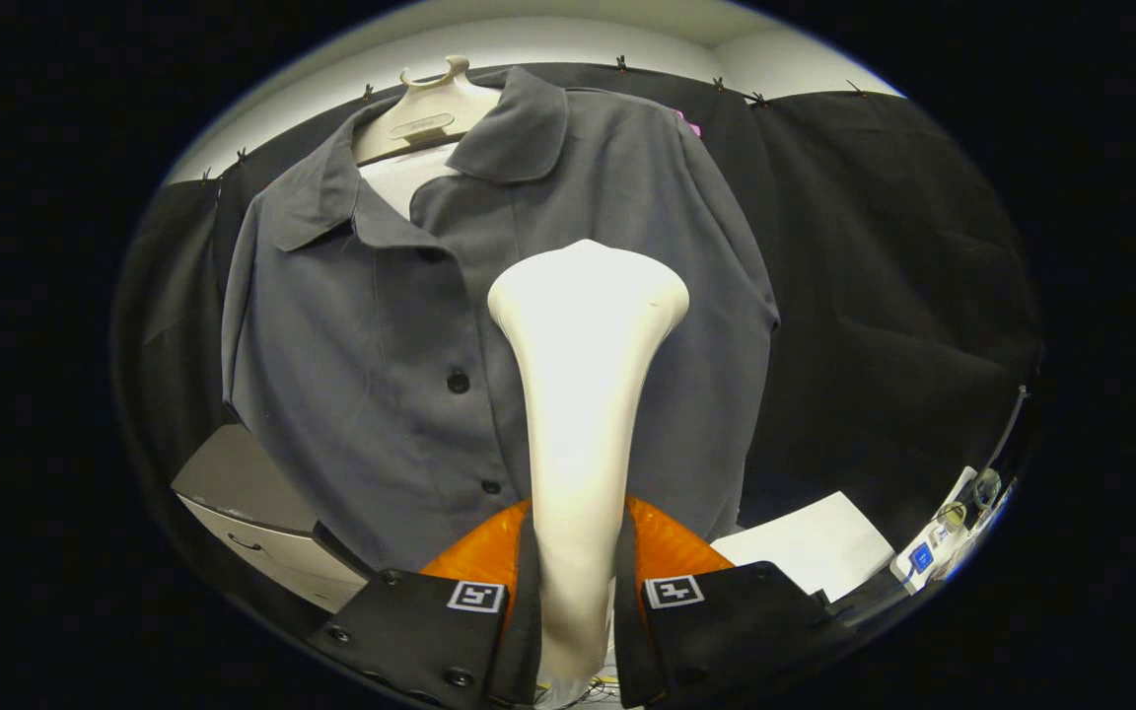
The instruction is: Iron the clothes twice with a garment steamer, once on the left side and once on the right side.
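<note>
Matt grey cloth shirt (381, 335); smooth glossy plastic steamer (583, 394)

You are in a recording booth. Black cloth (884, 296) is clipped along pale walls (568, 39), beside a power strip (933, 552).

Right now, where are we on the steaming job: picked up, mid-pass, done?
Done: the garment steamer is picked up, with the gripper shut on its handle, both fingers pressing it. In hand: its head is raised in front of the grey shirt on the hanger, just beside the button placket. Left: one frame cannot show how many passes are finished, so count both side passes as unconfirmed.
</note>
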